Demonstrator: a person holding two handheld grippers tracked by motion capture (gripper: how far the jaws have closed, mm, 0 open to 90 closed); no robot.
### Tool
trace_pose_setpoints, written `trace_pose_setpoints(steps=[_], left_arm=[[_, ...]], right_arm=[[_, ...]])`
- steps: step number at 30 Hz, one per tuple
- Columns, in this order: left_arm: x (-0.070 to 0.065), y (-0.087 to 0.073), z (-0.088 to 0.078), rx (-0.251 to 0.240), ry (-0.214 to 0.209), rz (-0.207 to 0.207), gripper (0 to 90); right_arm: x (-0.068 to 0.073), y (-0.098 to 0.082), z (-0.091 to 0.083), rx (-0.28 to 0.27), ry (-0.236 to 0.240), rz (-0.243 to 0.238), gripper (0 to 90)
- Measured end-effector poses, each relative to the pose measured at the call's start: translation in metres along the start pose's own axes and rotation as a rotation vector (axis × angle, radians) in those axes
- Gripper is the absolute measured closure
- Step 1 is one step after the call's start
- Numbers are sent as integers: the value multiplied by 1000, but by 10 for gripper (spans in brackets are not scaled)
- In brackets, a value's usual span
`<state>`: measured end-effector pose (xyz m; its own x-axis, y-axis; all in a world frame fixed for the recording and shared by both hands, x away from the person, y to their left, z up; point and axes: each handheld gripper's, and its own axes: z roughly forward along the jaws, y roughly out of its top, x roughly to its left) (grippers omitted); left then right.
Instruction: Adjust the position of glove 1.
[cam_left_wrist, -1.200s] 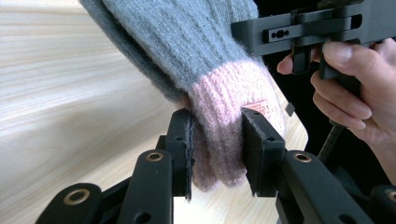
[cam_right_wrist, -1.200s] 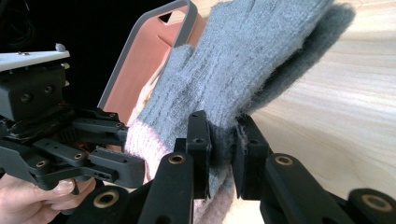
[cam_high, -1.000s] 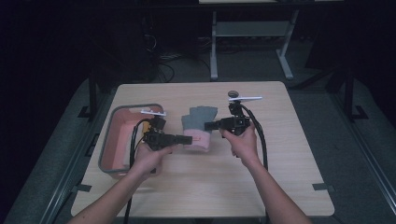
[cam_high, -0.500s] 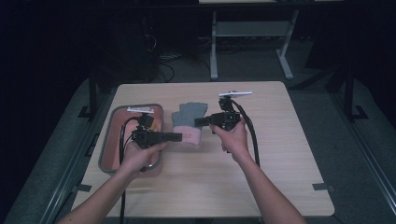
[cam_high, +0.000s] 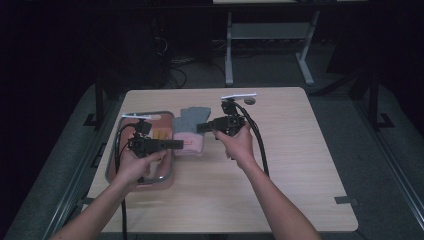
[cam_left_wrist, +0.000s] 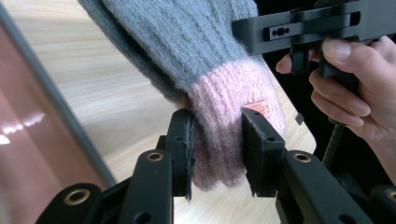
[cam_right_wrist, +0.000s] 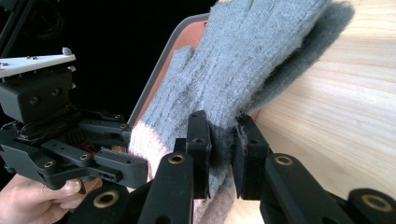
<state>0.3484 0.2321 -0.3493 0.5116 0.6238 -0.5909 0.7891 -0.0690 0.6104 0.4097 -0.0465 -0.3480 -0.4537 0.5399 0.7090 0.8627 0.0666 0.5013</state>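
A grey knitted glove (cam_high: 189, 120) with a pink cuff (cam_high: 194, 144) hangs between both grippers just above the wooden table (cam_high: 300, 165). My left gripper (cam_high: 181, 144) is shut on the pink cuff (cam_left_wrist: 233, 93), its pads (cam_left_wrist: 254, 140) pressing the cuff from both sides around the left gripper's midpoint (cam_left_wrist: 217, 128). My right gripper (cam_high: 200, 128) is shut on the grey part (cam_right_wrist: 243, 60) near the cuff, at the right gripper's midpoint (cam_right_wrist: 223, 135). The glove's fingers trail towards the far side of the table. Each gripper view also shows the other hand and its gripper.
A shallow reddish tray (cam_high: 116, 167) with a metal rim lies at the table's left, under my left hand, with small orange pieces (cam_high: 160, 135) in it. A small dark round object (cam_high: 250, 101) sits near the far edge. Cables trail from both grippers.
Both grippers have moved to the left and risen slightly, carrying the glove with them towards the tray. Both grips stay as they were.
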Motion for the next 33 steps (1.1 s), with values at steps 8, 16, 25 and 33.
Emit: trace_pose_setpoints(steps=[8, 16, 25, 33], left_arm=[[9, -3, -14, -9, 19, -8, 662], [15, -3, -25, -21, 28, -25, 662], [22, -5, -39, -38, 42, -34, 663], [27, -6, -48, -46, 51, -41, 663]], right_arm=[[9, 5, 16, 20, 16, -5, 783], [17, 10, 27, 31, 21, -21, 782], [29, 16, 40, 47, 25, -41, 782], [34, 19, 50, 53, 36, -45, 781]])
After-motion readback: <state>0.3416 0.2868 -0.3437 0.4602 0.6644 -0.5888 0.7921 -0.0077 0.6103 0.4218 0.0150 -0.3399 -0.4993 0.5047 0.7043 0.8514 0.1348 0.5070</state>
